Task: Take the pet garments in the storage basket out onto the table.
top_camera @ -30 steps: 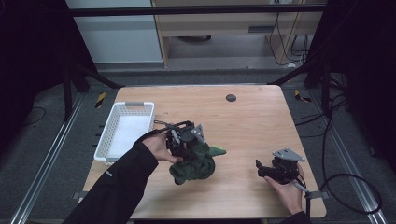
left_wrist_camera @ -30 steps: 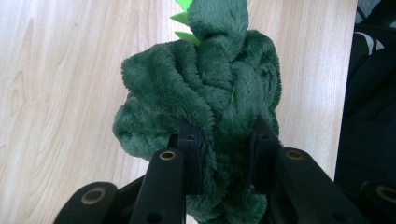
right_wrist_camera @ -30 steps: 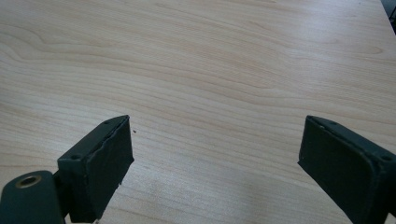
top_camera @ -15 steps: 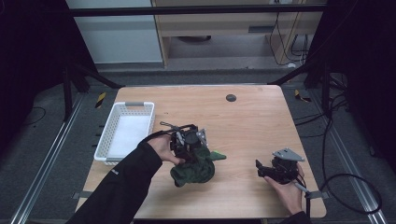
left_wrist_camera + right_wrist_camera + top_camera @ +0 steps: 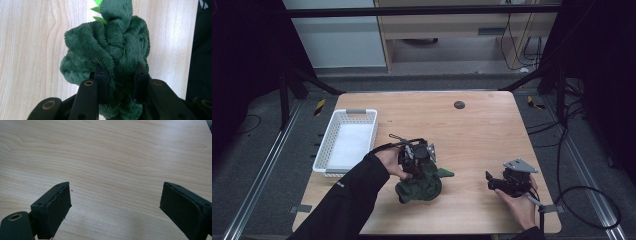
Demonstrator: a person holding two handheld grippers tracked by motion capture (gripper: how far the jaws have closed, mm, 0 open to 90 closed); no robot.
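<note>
My left jaws point(image 5: 120, 75) pinch a fold of the green plush toy point(image 5: 107, 50) near the desk's front edge, left of centre — I should keep that squeeze firm and lift straight. My right jaws point(image 5: 113, 205) sit spread above bare desk point(image 5: 125, 152).

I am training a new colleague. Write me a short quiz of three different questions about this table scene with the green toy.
1. True or false: the left gripper is shut on the green plush toy.
2. How do the right gripper's jaws stand? A) wide apart B) closed on a cloth
3. What stands at the table's left edge?

Key: 1 true; 2 A; 3 a white basket.
</note>
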